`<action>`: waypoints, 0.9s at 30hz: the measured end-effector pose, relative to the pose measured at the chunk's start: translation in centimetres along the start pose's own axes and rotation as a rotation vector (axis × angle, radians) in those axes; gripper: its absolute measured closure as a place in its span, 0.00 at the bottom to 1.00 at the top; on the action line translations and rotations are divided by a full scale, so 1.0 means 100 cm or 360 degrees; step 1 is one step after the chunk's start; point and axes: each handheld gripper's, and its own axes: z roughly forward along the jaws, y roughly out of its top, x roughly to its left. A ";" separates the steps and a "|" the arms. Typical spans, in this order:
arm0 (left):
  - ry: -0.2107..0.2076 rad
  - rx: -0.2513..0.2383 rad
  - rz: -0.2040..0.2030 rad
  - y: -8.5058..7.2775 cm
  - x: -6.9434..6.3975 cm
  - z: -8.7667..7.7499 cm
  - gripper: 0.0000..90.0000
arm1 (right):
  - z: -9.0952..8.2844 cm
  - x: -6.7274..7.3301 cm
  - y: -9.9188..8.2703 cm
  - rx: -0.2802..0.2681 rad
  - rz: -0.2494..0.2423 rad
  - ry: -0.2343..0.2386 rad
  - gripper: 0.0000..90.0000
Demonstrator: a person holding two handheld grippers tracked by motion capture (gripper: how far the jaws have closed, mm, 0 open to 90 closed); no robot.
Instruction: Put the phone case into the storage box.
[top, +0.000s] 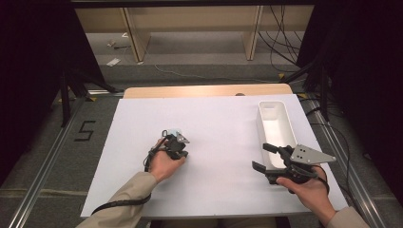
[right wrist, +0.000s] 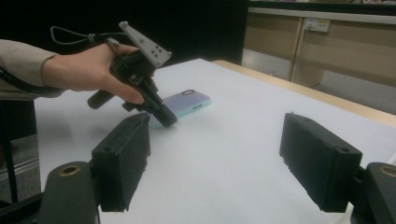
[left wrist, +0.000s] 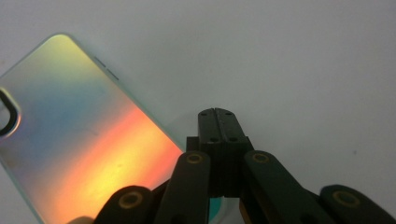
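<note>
A phone (left wrist: 79,135) with a shiny rainbow-tinted back and a mint edge lies flat on the white table; it is also seen as the phone (top: 175,131) and the phone (right wrist: 187,101). My left gripper (left wrist: 217,116) is shut with nothing between its jaws, and its tip is low over the table just beside the phone's long edge. In the high view the left gripper (top: 178,141) sits at the phone's near end. My right gripper (right wrist: 219,158) stands open and empty, aimed across the table at the left gripper (right wrist: 163,116). In the high view the right gripper (top: 264,156) is by the tray.
A long white tray (top: 275,124) stands at the right of the table, its near end next to my right gripper. The white table sheet (top: 218,137) lies bare between the two hands. A wooden table edge (top: 204,90) runs along the far side.
</note>
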 end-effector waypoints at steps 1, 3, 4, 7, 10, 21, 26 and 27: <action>0.0004 0.0010 -0.0009 -0.004 0.002 -0.003 1.00 | 0.000 0.000 0.000 -0.0001 0.0001 0.0000 0.28; 0.0024 0.0030 -0.0028 -0.012 0.009 -0.009 1.00 | 0.000 0.000 0.000 -0.0001 0.0005 0.0001 0.28; 0.0027 0.0039 -0.0038 -0.015 0.012 -0.012 1.00 | 0.000 0.000 0.000 0.0003 0.0004 0.0000 0.28; 0.0056 0.0053 -0.0075 -0.023 0.021 -0.017 1.00 | 0.000 0.000 0.000 0.0002 0.0000 0.0000 0.28; 0.0074 0.0064 -0.0111 -0.029 0.029 -0.022 1.00 | -0.001 0.000 0.000 0.0001 -0.0003 -0.0003 0.28; 0.0114 0.0077 -0.0151 -0.035 0.036 -0.026 1.00 | -0.001 -0.001 0.000 0.0005 -0.0004 0.0005 0.28; 0.0110 0.0076 -0.0144 -0.035 0.037 -0.026 1.00 | -0.002 -0.001 0.000 0.0012 -0.0006 0.0007 0.28; 0.0107 0.0070 -0.0141 -0.035 0.037 -0.026 0.99 | -0.002 -0.001 0.000 0.0014 -0.0007 0.0007 0.28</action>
